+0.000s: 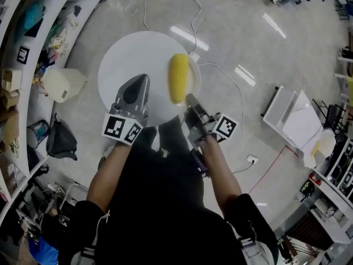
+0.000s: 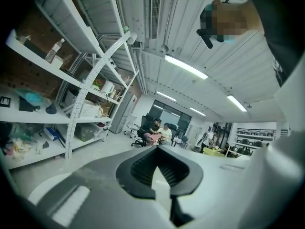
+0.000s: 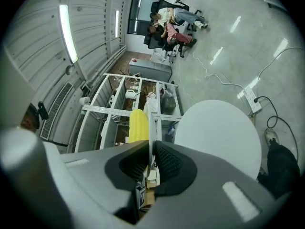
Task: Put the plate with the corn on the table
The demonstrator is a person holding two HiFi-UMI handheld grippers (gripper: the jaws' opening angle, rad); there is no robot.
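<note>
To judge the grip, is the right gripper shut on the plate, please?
Shut: the right gripper pinches the plate by its rim.

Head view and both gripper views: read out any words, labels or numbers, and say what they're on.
No legible text in any view.
Left gripper and right gripper: black-and-white square patterns, no letters.
Shelf tag: a pattern only.
Plate, corn, table: no print.
Box in the right gripper view: label too blurred to read.

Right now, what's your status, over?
Left gripper shut, empty, over table. Right gripper shut on plate rim, corn on it, at table's edge. Nothing in the way.
</note>
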